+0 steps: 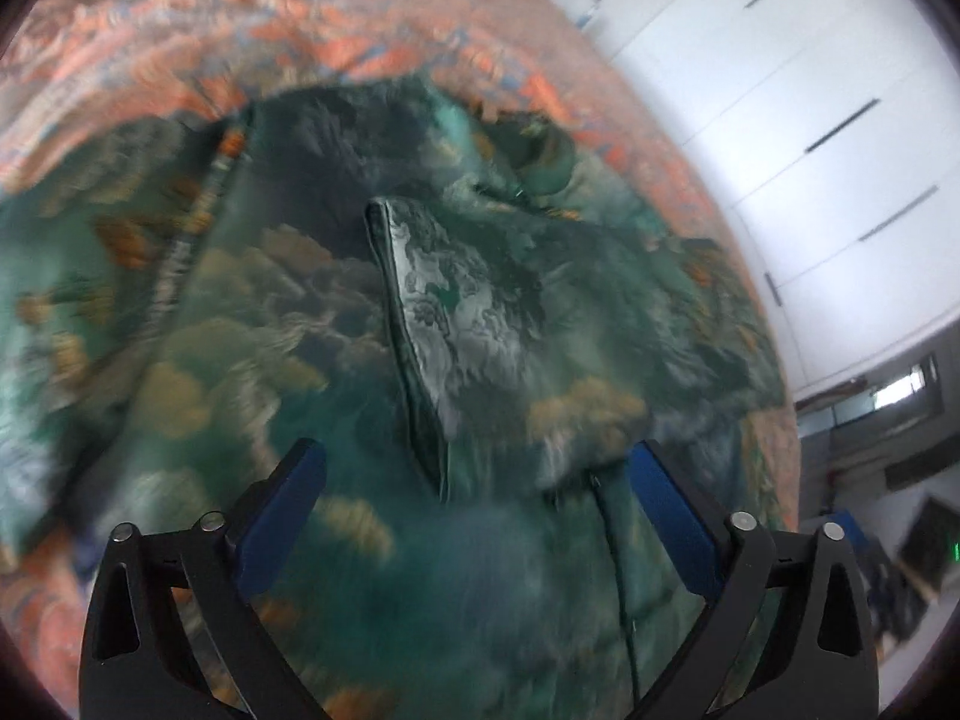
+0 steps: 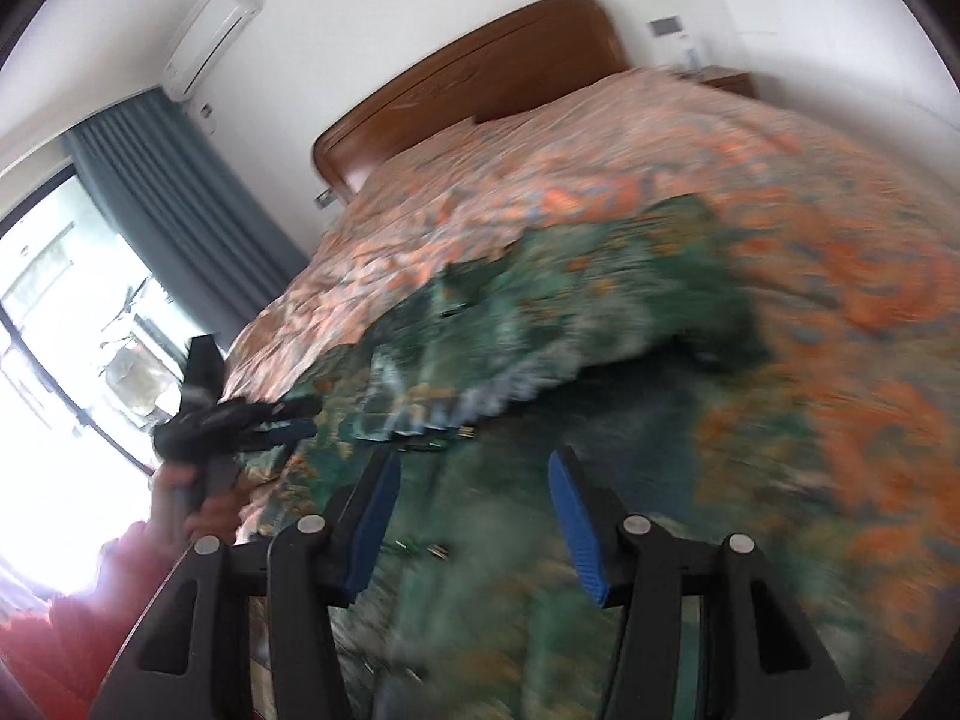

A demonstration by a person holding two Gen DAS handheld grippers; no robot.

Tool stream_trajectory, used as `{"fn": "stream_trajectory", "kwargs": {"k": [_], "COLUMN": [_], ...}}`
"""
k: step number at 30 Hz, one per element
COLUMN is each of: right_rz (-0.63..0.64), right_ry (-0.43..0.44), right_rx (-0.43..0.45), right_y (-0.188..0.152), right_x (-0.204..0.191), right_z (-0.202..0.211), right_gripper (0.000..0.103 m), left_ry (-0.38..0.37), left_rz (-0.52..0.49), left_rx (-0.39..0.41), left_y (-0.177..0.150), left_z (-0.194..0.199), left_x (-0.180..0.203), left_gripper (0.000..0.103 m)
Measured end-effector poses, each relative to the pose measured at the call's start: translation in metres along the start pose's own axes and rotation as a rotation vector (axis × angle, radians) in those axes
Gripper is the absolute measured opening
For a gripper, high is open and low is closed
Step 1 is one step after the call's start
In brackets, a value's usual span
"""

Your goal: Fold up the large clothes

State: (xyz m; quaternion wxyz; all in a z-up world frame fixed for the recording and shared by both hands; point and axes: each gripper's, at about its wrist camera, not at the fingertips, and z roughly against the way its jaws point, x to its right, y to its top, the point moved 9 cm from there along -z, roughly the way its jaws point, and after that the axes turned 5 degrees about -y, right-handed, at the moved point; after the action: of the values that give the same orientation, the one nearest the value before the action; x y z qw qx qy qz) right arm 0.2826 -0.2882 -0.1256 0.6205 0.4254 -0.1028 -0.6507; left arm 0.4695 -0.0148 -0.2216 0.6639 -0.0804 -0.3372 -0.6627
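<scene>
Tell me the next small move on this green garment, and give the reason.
Probably lower the left gripper onto the raised fold of the green garment and close. Both grippers are open and empty, and that edge stands up right ahead of it.

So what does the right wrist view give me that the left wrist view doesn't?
Right wrist only: the wooden headboard, curtain, air conditioner, and the left gripper in the person's hand. Left wrist only: white wardrobe doors and a turned-up flap of the garment. Both: the green patterned garment on the orange bedspread, jaws open and empty.
</scene>
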Motion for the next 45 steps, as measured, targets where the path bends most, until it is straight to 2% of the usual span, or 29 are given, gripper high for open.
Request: {"fn": "stream_trajectory", "kwargs": {"k": [2, 4, 7, 12, 14, 18, 20, 24, 28, 31, 33, 35, 37, 39, 41, 45], "right_rz": [0.014, 0.033, 0.079, 0.042, 0.028, -0.028, -0.083, -0.145, -0.166, -0.161, -0.148, -0.114, -0.087, -0.069, -0.061, -0.078], "right_ry": [-0.037, -0.063, -0.098, -0.172, -0.174, -0.052, 0.002, -0.111, -0.129, -0.139, -0.15, -0.173, -0.194, -0.209, -0.214, -0.176], "right_rx": [0.019, 0.034, 0.038, 0.076, 0.07, -0.031, -0.094, -0.211, -0.247, -0.229, -0.214, -0.205, -0.198, -0.188, -0.181, -0.159], "right_y": [-0.003, -0.003, 0.007, 0.052, 0.071, 0.087, 0.083, 0.058, 0.038, 0.034, 0.034, 0.033, 0.031, 0.03, 0.025, 0.013], "right_x": [0.012, 0.02, 0.027, 0.047, 0.052, 0.043, 0.043, 0.072, 0.087, 0.087, 0.083, 0.076, 0.071, 0.067, 0.063, 0.054], "right_z": [0.019, 0.029, 0.033, 0.017, -0.003, -0.064, -0.094, -0.155, -0.18, -0.184, -0.181, -0.173, -0.162, -0.15, -0.135, -0.104], "right_gripper": [0.054, 0.055, 0.055, 0.055, 0.055, 0.055, 0.055, 0.055, 0.054, 0.054, 0.054, 0.054, 0.055, 0.055, 0.055, 0.055], "left_ry": [-0.003, 0.037, 0.096, 0.234, 0.254, 0.254, 0.266, 0.279, 0.274, 0.273, 0.277, 0.292, 0.305, 0.313, 0.305, 0.3], "left_rz": [0.021, 0.007, -0.075, -0.144, -0.134, -0.096, -0.084, -0.07, -0.061, -0.039, -0.037, -0.05, -0.069, -0.087, -0.106, -0.16], "left_rx": [-0.048, -0.079, -0.051, 0.001, -0.009, -0.016, -0.018, -0.023, -0.027, -0.02, -0.008, 0.003, 0.009, 0.011, 0.018, 0.065], "left_y": [-0.002, -0.006, -0.011, -0.012, -0.01, -0.007, -0.004, -0.008, -0.007, -0.006, -0.007, -0.009, -0.015, -0.023, -0.032, -0.056], "left_z": [-0.015, -0.025, -0.015, 0.019, 0.021, 0.015, 0.011, 0.005, -0.002, -0.003, 0.0, 0.007, 0.015, 0.025, 0.036, 0.076], "left_x": [0.002, 0.002, 0.012, -0.001, -0.011, -0.018, -0.026, -0.034, -0.039, -0.044, -0.045, -0.045, -0.045, -0.042, -0.037, -0.034], "left_gripper": [0.044, 0.02, 0.016, 0.016, 0.016, 0.017, 0.02, 0.029, 0.033, 0.037, 0.043, 0.06, 0.065, 0.068, 0.076, 0.087]}}
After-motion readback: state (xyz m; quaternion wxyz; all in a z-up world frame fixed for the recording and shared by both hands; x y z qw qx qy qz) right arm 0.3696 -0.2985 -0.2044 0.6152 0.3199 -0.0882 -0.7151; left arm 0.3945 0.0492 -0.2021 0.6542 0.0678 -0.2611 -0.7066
